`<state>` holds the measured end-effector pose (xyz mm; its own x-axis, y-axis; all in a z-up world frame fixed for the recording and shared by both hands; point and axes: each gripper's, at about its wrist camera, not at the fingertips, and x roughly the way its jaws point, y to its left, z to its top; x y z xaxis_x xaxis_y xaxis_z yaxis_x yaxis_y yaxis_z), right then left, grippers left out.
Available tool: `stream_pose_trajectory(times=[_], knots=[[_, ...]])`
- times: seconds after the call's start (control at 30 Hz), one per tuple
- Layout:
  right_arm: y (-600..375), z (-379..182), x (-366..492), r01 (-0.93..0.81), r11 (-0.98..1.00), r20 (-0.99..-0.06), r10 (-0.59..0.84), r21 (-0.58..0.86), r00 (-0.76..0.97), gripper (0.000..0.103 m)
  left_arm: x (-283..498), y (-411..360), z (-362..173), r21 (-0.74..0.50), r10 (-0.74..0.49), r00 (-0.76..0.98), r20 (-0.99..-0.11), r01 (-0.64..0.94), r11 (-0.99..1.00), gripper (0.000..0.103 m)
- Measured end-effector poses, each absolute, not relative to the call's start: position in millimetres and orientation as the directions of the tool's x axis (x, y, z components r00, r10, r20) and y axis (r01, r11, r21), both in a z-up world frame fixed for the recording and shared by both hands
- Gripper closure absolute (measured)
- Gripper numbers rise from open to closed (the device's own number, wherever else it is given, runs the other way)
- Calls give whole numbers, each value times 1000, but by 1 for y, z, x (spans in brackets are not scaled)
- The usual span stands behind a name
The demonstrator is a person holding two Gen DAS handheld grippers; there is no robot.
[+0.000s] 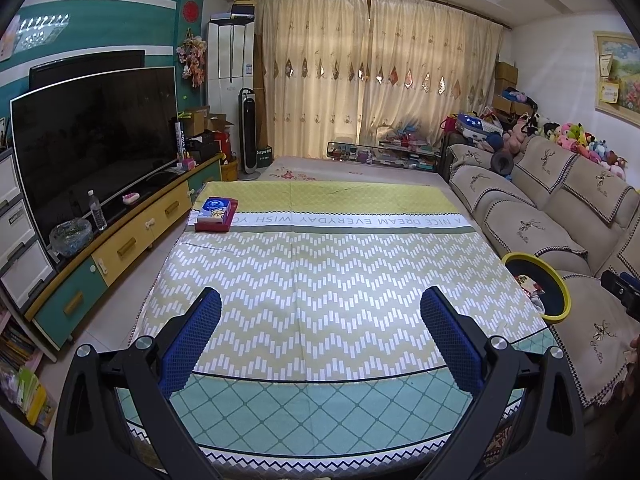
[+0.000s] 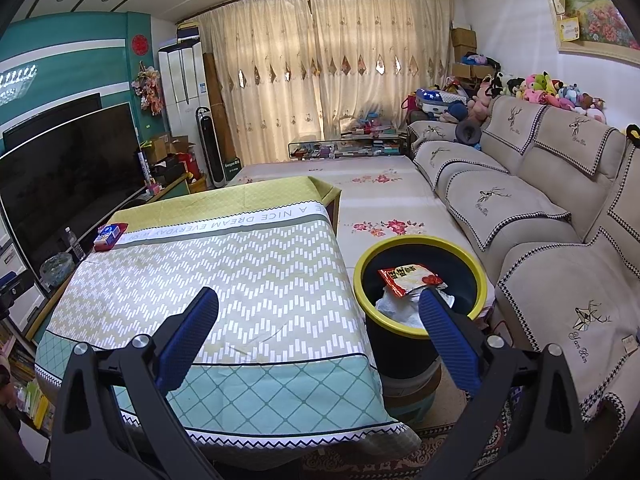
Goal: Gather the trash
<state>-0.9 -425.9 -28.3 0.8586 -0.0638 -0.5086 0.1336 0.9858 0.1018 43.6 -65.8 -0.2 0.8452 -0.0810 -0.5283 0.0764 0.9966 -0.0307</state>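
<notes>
Here, both tongs hang open and empty above the cloth-covered table (image 1: pixel 320 280), with the trash already lying in the bin.

The left gripper (image 1: pixel 320 304) has its blue fingers spread wide over the zigzag cloth, nothing between them. The right gripper (image 2: pixel 320 304) is just as wide, straddling the table's right edge and the yellow-rimmed bin (image 2: pixel 478 268) beside it. Inside the bin lie a red snack wrapper (image 2: pixel 408 278) on top and crumpled white paper (image 2: pixel 394 306) under it. A red tray with a tissue pack (image 1: pixel 216 214) sits at the table's far left corner. The sofa (image 2: pixel 552 208) runs along the right.
</notes>
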Motion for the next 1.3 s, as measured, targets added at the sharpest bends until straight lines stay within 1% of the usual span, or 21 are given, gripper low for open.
stream_pose_trajectory(times=[1.1,1.3], knots=[[-427,-27,0,134,986,-510,-63,104,858,8,45,-66,-2,-30,-81,842,-533,77,997,5],[-426,-30,1,132,986,-512,-60,105,857,8,49,-62,-5,-57,-96,838,-537,77,995,5]])
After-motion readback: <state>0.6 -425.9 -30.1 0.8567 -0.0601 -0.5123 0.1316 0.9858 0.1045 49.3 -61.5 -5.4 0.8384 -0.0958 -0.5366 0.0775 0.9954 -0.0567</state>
